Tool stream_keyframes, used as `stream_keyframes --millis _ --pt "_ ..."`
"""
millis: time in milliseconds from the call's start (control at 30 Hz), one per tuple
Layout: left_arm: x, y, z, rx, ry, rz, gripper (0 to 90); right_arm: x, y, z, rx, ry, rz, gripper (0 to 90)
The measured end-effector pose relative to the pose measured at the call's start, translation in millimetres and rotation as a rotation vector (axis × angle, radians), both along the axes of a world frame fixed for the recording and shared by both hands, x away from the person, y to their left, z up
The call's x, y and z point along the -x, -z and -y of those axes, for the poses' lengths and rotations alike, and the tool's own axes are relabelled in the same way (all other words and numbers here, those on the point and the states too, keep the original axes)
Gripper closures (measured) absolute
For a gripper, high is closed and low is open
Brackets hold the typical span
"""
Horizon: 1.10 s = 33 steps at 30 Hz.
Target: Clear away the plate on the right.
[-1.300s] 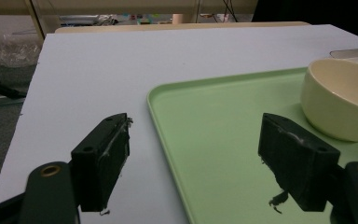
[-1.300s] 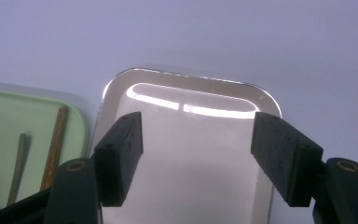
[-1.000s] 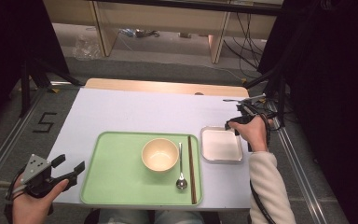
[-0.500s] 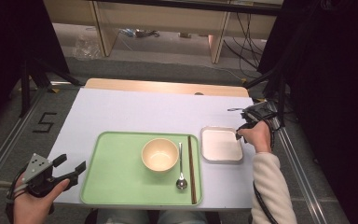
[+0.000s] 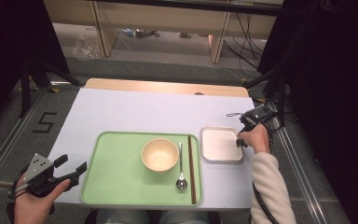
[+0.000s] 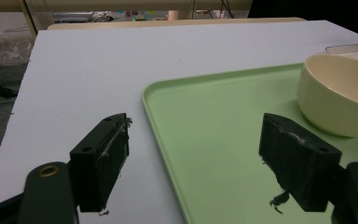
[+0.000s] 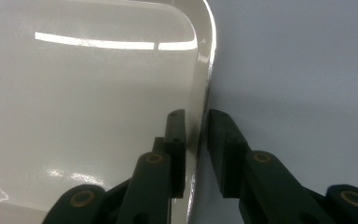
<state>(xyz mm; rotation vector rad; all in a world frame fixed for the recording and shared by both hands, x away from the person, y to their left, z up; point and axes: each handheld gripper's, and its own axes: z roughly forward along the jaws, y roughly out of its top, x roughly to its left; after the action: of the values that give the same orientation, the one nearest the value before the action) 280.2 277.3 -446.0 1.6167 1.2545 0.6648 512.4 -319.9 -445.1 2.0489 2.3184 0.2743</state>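
Note:
A white square dish (image 5: 220, 145) lies on the table to the right of a green tray (image 5: 116, 179). My right gripper (image 5: 240, 141) points down at the dish's right edge. In the right gripper view its jaws have just been closing and now pinch the dish's rim (image 7: 201, 93), one jaw inside the dish and one outside; the right gripper (image 7: 196, 122) is shut on it. My left gripper (image 5: 72, 164) is held open at the tray's near left corner. In the left gripper view the left gripper (image 6: 196, 133) straddles the tray's edge (image 6: 158, 116) with nothing between its jaws.
On the tray are a cream bowl (image 5: 160, 155), a metal spoon (image 5: 181, 169) and dark chopsticks (image 5: 192, 170). The bowl (image 6: 340, 93) stands beyond my left gripper's right jaw. A white mat (image 5: 144, 112) covers the table; the table's right edge runs just beyond the dish.
The right hand has come down and slightly nearer, onto the dish's right edge, and its jaws have closed from wide open onto the rim. The left hand has stayed put.

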Motion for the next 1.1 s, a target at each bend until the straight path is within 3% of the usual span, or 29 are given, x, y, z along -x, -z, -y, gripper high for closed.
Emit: stream_keyframes --millis 33,67,100,133,167,200,233,267,300,333,367,433,500,533,567,600,633,667,700,767,800,833,900,1000,1067,1100 --pt "0.0 0.0 0.0 0.001 0.001 0.001 23.8 -0.6 3.8 0.8 -0.011 -0.011 0.029 79.7" --pt "-0.1 0.0 0.0 0.001 0.001 0.0 23.8 -0.9 1.1 0.3 -0.015 0.001 -0.005 80.2" --pt "-0.2 0.1 -0.1 0.001 0.001 0.0 23.8 -1.2 2.4 2.1 -0.014 -0.022 0.012 80.4" --pt "-0.1 -0.2 -0.3 0.0 -0.001 0.004 23.8 -0.1 0.3 -1.5 -0.027 0.038 -0.022 80.7" --pt "0.1 -0.7 -0.5 -0.001 -0.002 0.007 23.8 -0.7 2.3 0.8 -0.03 0.019 0.007 81.3" --pt "0.0 -0.9 -0.7 0.002 -0.005 0.014 23.8 -1.3 0.5 0.8 -0.036 0.033 -0.022 82.3" --pt "0.0 -0.8 -1.0 0.003 -0.005 0.015 23.9 -2.5 4.1 4.5 -0.05 0.005 0.023 83.3" --pt "0.1 -0.5 -0.7 0.005 -0.005 0.011 23.9 -1.0 3.7 0.9 -0.072 0.078 0.015 83.7" --pt "0.3 -0.6 -0.8 -0.001 -0.004 0.005 23.8 -1.5 4.3 4.1 -0.07 0.052 0.027 84.0" --pt "0.2 -0.5 -0.6 -0.001 -0.002 0.005 23.9 -1.4 2.2 3.0 -0.093 0.09 -0.014 84.4" --pt "0.3 -0.7 -0.2 -0.001 -0.003 0.005 23.8 -1.2 2.3 1.7 -0.104 0.135 -0.018 84.9" --pt "0.4 -0.9 -0.2 -0.002 -0.001 0.006 23.8 -1.2 1.1 4.7 -0.105 0.134 -0.049 85.8" --pt "0.2 -0.6 -0.3 0.0 -0.002 0.003 23.8 -1.7 1.2 3.9 -0.134 0.171 -0.037 87.1" --pt "0.1 -0.5 -0.3 0.001 -0.001 0.003 23.8 -2.0 0.1 6.7 -0.118 0.125 -0.042 87.2" --pt "0.1 -0.5 -0.2 0.002 -0.001 0.003 23.8 -1.8 -1.0 6.1 -0.116 0.13 -0.043 87.4" --pt "0.2 -0.4 0.1 0.004 -0.002 0.002 23.9 -1.5 -1.1 1.6 -0.143 0.186 -0.019 87.8" --pt "0.1 -0.4 0.1 0.004 -0.001 0.002 23.9 -1.4 -4.4 3.9 -0.133 0.155 -0.012 88.3" --pt "0.1 -0.4 -0.1 0.004 0.0 0.001 23.8 -1.1 -8.6 2.6 -0.152 0.172 -0.03 88.9" --pt "-0.1 -0.3 -0.2 0.005 0.001 0.002 23.9 -1.3 -7.7 8.9 -0.145 0.085 0.025 89.4" --pt "-0.1 -0.2 0.2 0.01 0.003 -0.001 24.0 0.0 -13.0 7.8 -0.152 0.094 0.046 89.6" --pt "-0.2 -0.1 0.4 0.011 0.004 -0.001 24.1 0.4 -13.0 9.4 -0.089 0.08 0.047 89.6" --pt "-0.3 -0.3 0.4 0.006 0.009 0.0 24.1 0.4 -15.2 6.3 -0.158 0.094 0.046 89.6" --pt "-0.2 -0.6 0.8 0.007 0.011 0.0 24.2 0.7 -14.4 7.1 -0.162 0.089 0.04 89.7" --pt "-0.4 -1.3 1.4 0.014 0.013 -0.002 24.7 1.3 -17.1 8.2 -0.205 0.098 0.037 89.7" --pt "-1.1 -1.8 2.6 0.023 0.012 -0.005 24.7 2.9 -23.5 7.6 -0.229 0.133 0.032 89.7" --pt "-1.9 -2.3 2.8 0.019 0.021 -0.007 24.8 3.7 -28.5 5.2 -0.251 0.178 -0.002 89.7"
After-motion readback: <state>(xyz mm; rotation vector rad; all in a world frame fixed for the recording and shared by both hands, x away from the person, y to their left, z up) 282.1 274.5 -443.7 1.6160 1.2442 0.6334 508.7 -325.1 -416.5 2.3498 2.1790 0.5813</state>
